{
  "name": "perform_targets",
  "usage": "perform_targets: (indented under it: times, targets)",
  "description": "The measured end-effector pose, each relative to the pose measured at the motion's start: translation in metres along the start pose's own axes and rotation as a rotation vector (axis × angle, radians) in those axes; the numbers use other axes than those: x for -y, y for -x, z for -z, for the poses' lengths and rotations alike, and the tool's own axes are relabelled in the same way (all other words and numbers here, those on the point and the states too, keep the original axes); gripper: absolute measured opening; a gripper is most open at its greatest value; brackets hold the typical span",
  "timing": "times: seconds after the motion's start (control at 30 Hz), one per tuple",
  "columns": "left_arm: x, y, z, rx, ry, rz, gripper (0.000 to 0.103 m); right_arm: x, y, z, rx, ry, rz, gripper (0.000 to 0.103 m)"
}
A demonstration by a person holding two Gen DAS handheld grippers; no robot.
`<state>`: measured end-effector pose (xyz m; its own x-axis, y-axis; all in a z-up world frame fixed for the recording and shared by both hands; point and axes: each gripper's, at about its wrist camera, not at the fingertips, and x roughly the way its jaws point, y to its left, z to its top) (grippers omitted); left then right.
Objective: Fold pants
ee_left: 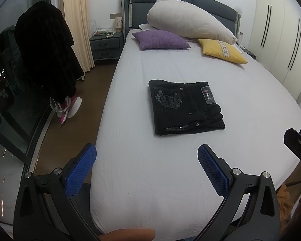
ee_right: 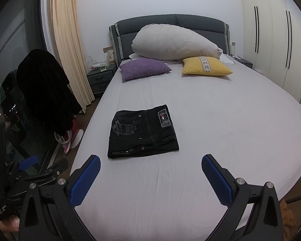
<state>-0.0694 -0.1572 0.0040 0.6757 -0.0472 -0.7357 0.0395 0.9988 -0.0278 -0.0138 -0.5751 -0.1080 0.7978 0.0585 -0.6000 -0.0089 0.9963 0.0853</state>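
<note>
Black pants [ee_left: 185, 107] lie folded into a compact rectangle on the white bed [ee_left: 170, 170], back pocket print and label facing up. They also show in the right wrist view [ee_right: 142, 132]. My left gripper [ee_left: 147, 154] is open and empty, held back near the foot of the bed, well short of the pants. My right gripper [ee_right: 150, 165] is open and empty too, also short of the pants. The right gripper shows at the right edge of the left wrist view [ee_left: 299, 142]; the left gripper shows at the lower left of the right wrist view [ee_right: 40, 166].
A purple cushion [ee_left: 160, 39], a yellow cushion [ee_left: 222, 50] and a big white pillow [ee_left: 188, 23] lie at the headboard. A nightstand [ee_left: 106, 46], dark clothes on a stand [ee_left: 48, 54] and a glass door [ee_left: 2, 100] are left of the bed. Wardrobes [ee_left: 281, 36] stand on the right.
</note>
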Motion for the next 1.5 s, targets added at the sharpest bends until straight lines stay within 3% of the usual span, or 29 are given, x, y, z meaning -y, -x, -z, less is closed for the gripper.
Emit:
perform_targets:
  times: [1.5]
  targets:
    - [-0.001,-0.008,0.009,-0.018,-0.001,-0.012,0.103,-0.002,-0.013,0.023,-0.045,-0.009,-0.011,0.103]
